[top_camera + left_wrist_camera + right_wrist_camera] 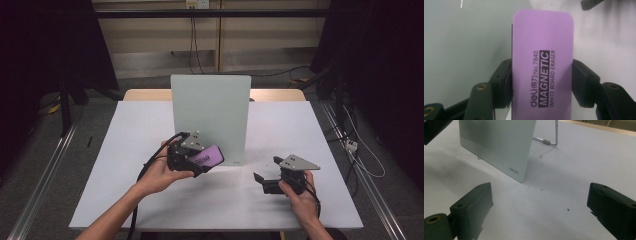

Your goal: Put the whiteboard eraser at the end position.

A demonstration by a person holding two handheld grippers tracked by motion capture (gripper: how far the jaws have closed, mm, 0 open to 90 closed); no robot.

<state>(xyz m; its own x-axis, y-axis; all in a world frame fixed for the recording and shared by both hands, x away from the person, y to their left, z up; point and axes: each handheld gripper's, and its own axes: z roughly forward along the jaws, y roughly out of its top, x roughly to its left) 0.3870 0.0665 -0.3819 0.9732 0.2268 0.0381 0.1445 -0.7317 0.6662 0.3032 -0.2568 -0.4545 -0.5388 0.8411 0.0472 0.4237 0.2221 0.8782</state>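
Two jaws of the left gripper (200,162) are clamped on the long sides of a purple whiteboard eraser (208,156), held in the air just in front of the upright whiteboard (210,117), near its lower edge. The right gripper (267,179) waits on the table (125,150) off to the board's right, jaws spread wide with nothing between them. It looks like the wiping step: next, I would guess, the eraser's felt face must be turned flat to the board and pressed on gently, without tipping the board on its wire stand (550,141).
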